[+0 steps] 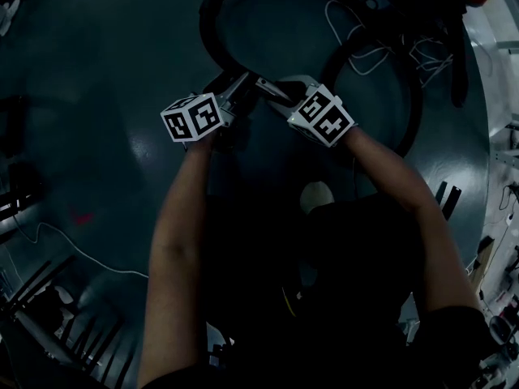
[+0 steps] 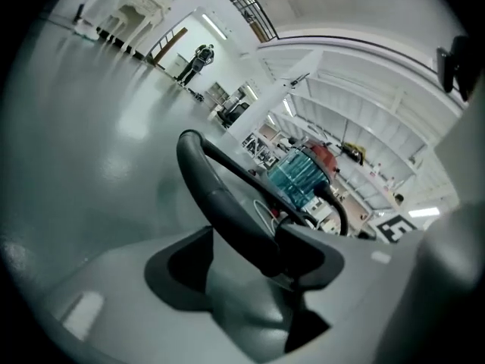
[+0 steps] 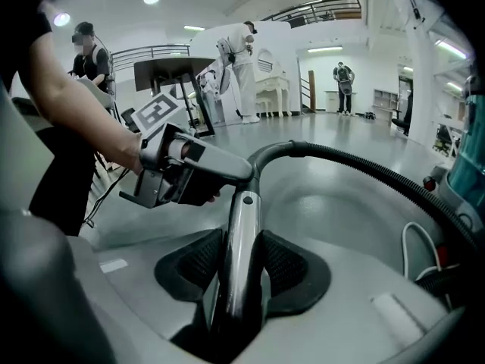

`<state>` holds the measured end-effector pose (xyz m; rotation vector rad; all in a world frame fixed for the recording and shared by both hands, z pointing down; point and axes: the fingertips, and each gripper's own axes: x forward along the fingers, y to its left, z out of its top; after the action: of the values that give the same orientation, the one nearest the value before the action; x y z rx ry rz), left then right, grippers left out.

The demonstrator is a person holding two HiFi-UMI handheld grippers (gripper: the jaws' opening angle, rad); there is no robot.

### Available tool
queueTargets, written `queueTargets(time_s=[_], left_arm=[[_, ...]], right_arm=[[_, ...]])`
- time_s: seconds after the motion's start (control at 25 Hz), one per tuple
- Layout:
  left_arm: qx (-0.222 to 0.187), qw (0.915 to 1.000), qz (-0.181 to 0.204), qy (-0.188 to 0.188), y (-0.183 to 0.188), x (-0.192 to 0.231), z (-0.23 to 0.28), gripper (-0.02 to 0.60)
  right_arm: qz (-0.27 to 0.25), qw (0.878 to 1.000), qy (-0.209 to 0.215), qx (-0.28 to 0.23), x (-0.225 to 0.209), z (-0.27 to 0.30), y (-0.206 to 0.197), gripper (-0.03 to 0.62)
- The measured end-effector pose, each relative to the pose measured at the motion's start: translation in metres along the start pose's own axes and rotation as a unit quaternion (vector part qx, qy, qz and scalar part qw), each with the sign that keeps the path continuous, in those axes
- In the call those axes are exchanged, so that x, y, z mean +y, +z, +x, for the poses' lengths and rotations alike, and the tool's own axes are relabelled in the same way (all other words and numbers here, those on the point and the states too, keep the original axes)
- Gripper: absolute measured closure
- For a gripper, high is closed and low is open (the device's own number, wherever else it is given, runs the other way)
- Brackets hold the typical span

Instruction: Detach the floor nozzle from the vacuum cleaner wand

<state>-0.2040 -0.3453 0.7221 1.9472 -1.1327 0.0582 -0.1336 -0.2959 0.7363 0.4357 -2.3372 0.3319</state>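
The vacuum's silver wand tube [image 3: 237, 237] runs up between the pads of my right gripper [image 3: 239, 271], which is shut on it. At its top the tube meets a grey handle [image 3: 216, 161] and a black hose [image 3: 364, 165]. My left gripper [image 3: 198, 182] reaches that handle from the left. In the left gripper view its jaws [image 2: 250, 268] stand open, with the black hose [image 2: 208, 192] lying against the right pad and clear of the left one. In the dark head view both grippers, left [image 1: 239, 89] and right [image 1: 280, 94], meet at the handle. No floor nozzle is in view.
The hose [image 1: 212, 31] loops across the floor to a teal canister body [image 2: 299, 174]. White cables [image 1: 361, 35] lie near it, and another cable [image 1: 73, 241] trails at the lower left. People [image 3: 242, 63] stand in the bright hall behind.
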Motion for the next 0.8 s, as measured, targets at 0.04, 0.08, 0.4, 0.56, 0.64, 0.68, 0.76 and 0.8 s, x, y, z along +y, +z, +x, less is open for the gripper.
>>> queueTargets(time_s=[0.04, 0.08, 0.4, 0.56, 0.64, 0.68, 0.76, 0.8], left_arm=[[-0.003, 0.9999, -0.014, -0.002, -0.001, -0.001, 0.003, 0.316], [-0.007, 0.9996, -0.026, -0.005, -0.002, -0.002, 0.005, 0.313], [0.006, 0.9975, -0.060, -0.037, -0.015, -0.021, 0.016, 0.311], [0.001, 0.9944, -0.100, -0.034, -0.016, -0.020, 0.016, 0.338], [-0.002, 0.9921, -0.122, -0.032, -0.015, -0.018, 0.014, 0.348], [-0.002, 0.9913, -0.128, -0.030, -0.016, -0.018, 0.014, 0.351], [-0.003, 0.9901, -0.138, -0.026, -0.016, -0.016, 0.013, 0.351], [-0.004, 0.9898, -0.141, -0.024, -0.016, -0.016, 0.013, 0.353]], right_arm=[[-0.003, 1.000, -0.001, -0.001, 0.001, -0.003, -0.002, 0.427], [-0.005, 1.000, -0.002, -0.003, 0.003, -0.006, -0.003, 0.427], [-0.005, 1.000, 0.009, -0.014, 0.009, -0.024, -0.015, 0.427], [-0.002, 1.000, 0.014, -0.014, 0.009, -0.024, -0.016, 0.424], [-0.002, 1.000, 0.015, -0.012, 0.010, -0.022, -0.014, 0.421], [-0.005, 1.000, 0.013, -0.010, 0.011, -0.021, -0.014, 0.420], [-0.016, 1.000, 0.008, -0.005, 0.011, -0.018, -0.012, 0.418], [-0.023, 1.000, 0.005, -0.002, 0.011, -0.017, -0.011, 0.418]])
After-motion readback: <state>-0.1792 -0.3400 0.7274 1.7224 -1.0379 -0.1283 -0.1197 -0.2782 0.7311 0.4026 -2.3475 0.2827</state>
